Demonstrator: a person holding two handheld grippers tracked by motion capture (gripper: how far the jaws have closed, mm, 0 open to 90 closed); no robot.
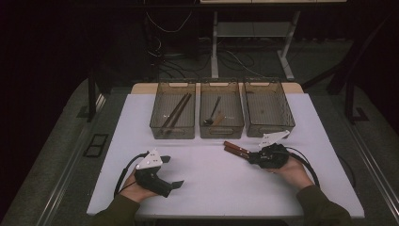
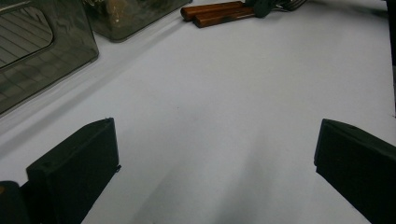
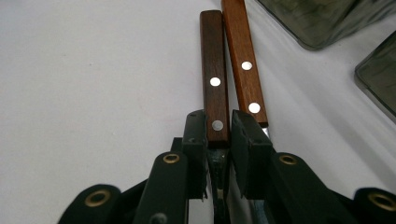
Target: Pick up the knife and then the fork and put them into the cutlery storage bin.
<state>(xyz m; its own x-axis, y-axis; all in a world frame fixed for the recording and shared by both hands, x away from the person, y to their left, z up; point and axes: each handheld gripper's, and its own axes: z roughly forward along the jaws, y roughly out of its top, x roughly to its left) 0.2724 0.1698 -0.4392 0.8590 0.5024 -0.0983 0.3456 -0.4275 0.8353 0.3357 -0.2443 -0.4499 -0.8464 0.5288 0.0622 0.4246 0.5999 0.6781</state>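
Two wooden-handled pieces of cutlery [image 1: 236, 149] lie side by side on the white table [image 1: 211, 183] in the high view, just in front of the middle bin [image 1: 221, 116]. Their long axis runs slantwise, handle ends pointing up-left toward the bins and the metal ends toward the person's right hand. The right gripper [image 1: 254, 157] meets them at the lower-right end. The left gripper [image 1: 175, 172] rests on the table well apart, pointing right. The left bin [image 1: 173, 116] holds chopsticks; the right bin [image 1: 268, 108] stands beside the middle one.

In the left gripper view, the jaws stand wide apart over bare table, holding nothing. The two handles [image 2: 215, 13] lie far off at the top, pointing left.

In the right gripper view, the right gripper [image 3: 218, 140] is clamped on the darker handle [image 3: 214, 74] near its metal end; that handle points straight away from the camera. The lighter handle [image 3: 243, 60] lies touching it on the right, outside the jaws.
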